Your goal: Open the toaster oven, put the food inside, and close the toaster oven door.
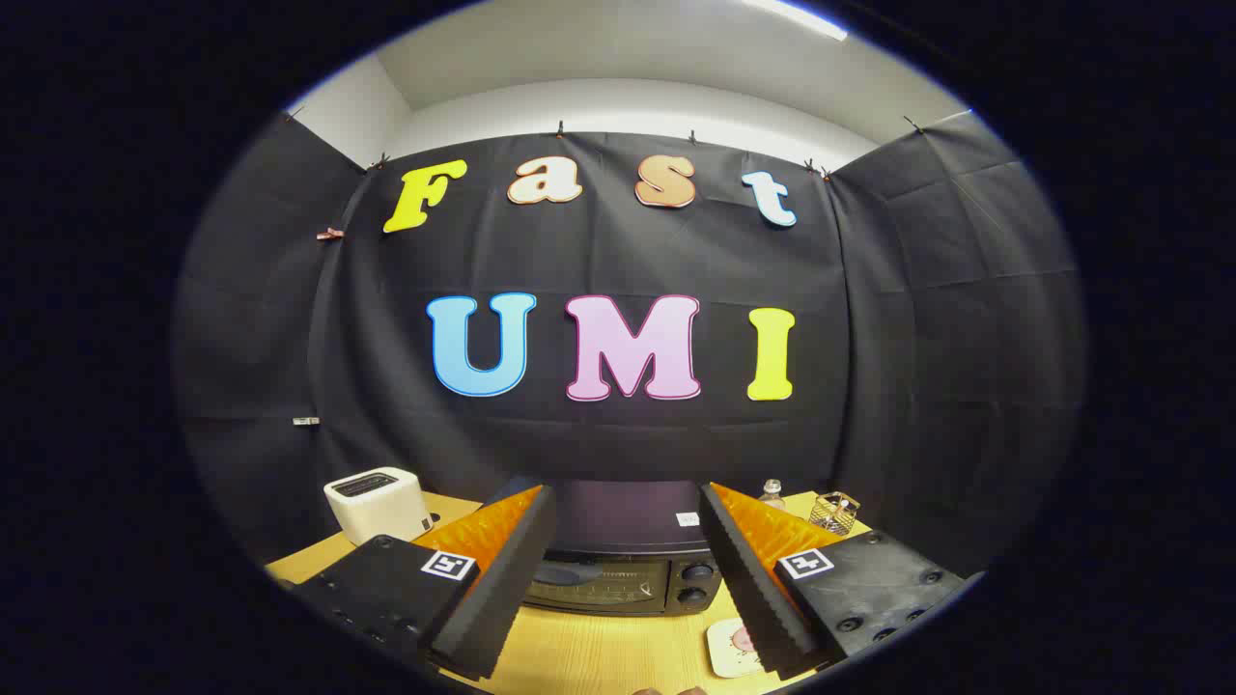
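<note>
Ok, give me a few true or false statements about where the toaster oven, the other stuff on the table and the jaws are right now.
1. The toaster oven door is closed. True.
2. The gripper is shut on the door handle. False: its jaws are open, holding nothing.
3. A white toaster stands to the oven's left. True.
4. The wire basket sits on top of the oven. False: it stands on the table, right of the oven.

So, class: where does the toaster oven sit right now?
In the gripper view, the toaster oven sits on the wooden table, just ahead of the open gripper, framed between its fingers, with the white toaster off to its left.
</note>
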`<state>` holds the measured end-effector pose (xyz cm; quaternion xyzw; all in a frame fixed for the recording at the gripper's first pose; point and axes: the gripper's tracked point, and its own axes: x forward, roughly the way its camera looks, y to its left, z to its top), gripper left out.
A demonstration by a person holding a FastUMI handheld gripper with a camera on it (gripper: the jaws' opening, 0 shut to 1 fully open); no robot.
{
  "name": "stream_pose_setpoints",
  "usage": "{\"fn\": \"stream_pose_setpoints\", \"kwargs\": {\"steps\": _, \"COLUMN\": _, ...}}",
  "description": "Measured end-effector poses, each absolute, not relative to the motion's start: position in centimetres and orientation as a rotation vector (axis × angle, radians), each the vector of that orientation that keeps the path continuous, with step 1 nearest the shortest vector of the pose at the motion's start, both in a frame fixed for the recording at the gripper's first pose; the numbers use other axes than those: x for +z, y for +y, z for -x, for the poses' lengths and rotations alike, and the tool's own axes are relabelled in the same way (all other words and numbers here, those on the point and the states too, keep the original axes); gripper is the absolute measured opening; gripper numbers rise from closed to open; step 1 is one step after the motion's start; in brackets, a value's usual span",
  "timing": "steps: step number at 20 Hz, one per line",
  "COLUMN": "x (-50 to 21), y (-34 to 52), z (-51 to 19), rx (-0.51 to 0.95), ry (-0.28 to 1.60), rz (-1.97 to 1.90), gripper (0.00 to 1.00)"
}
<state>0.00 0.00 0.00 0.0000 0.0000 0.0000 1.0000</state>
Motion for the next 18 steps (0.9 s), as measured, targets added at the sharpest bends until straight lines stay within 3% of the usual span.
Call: {"fn": "stream_pose_setpoints", "kwargs": {"steps": 18, "x": 0.2, "y": 1.3, "z": 0.6, "rx": 0.003, "ry": -0.004, "rz": 0.050, "gripper": 0.98}}
